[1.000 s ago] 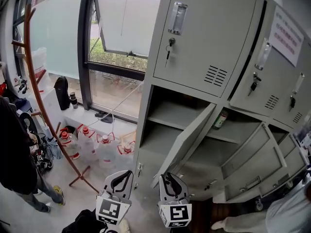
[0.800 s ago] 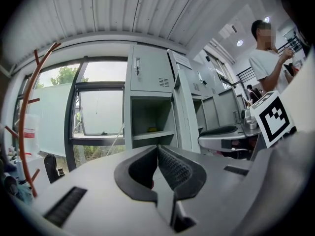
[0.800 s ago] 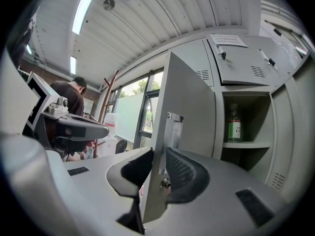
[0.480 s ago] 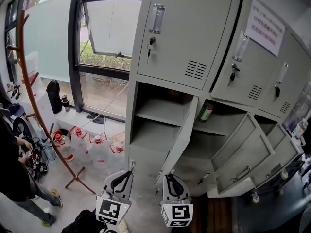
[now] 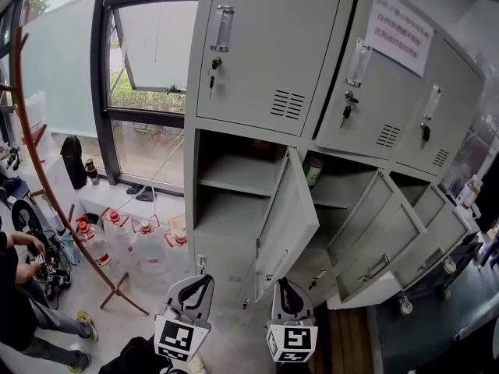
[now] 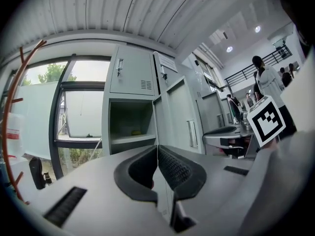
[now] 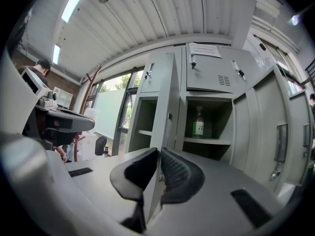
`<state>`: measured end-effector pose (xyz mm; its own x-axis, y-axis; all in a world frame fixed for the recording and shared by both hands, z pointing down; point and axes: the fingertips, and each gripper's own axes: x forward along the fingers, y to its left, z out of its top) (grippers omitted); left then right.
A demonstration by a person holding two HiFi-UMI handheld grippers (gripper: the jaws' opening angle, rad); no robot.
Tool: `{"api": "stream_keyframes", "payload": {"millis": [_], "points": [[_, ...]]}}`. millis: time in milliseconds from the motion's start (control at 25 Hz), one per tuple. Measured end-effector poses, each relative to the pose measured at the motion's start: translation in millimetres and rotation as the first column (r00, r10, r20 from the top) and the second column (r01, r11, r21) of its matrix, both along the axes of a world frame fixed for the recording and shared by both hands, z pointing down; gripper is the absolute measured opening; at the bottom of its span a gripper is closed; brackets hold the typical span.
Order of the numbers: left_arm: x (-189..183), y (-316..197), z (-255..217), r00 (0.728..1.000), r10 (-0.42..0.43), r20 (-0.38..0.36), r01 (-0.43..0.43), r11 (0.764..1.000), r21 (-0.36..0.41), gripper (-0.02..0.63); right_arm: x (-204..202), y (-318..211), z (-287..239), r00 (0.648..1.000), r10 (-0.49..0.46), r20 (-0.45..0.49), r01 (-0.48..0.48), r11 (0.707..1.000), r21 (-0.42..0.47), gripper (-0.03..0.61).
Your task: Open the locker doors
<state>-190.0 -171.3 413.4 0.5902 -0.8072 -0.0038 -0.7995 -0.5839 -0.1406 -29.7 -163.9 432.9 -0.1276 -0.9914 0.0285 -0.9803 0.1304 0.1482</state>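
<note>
Head view: one locker [image 5: 204, 209], three upper doors [image 5: 261, 49] closed, three lower doors [image 5: 287, 224] swung open. One green bottle [image 5: 313, 170] on the locker's middle shelf, four red-capped water jugs [image 5: 145, 241] left of the locker. My left gripper [image 5: 191, 291] and right gripper [image 5: 290, 296] sit low in front of the locker.

Left gripper view: my fingers [image 6: 174, 168] pressed together, empty.

Right gripper view: my fingers [image 7: 178, 173] have just been closing, tips meeting, nothing pinched; open door edge ahead.

Lockers [image 5: 257, 61] — matt grey painted metal; the door notice [image 5: 398, 31] — white paper.
</note>
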Motion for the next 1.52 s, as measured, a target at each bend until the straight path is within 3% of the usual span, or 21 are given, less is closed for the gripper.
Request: {"api": "stream_keyframes", "payload": {"millis": [400, 920, 1080, 1520], "points": [[18, 4, 2, 0.999, 0.033, 0.027, -0.032, 0.999, -0.019, 0.025, 48, 2, -1, 0.995, 0.100, 0.015, -0.100, 0.995, 0.010, 0.035], [19, 14, -3, 0.999, 0.037, 0.022, -0.037, 0.999, -0.008, 0.025, 50, 10, -3, 0.995, 0.099, 0.032, -0.100, 0.995, 0.018, 0.015], [24, 23, -2, 0.999, 0.047, 0.000, -0.047, 0.999, 0.019, 0.025, 51, 28, -4, 0.995, 0.094, 0.034, -0.095, 0.995, 0.027, 0.015], [48, 80, 12, 0.996, 0.087, 0.018, -0.087, 0.996, -0.017, 0.025, 52, 103, 6, 0.996, 0.091, 0.011, -0.092, 0.995, 0.031, 0.015]]}}
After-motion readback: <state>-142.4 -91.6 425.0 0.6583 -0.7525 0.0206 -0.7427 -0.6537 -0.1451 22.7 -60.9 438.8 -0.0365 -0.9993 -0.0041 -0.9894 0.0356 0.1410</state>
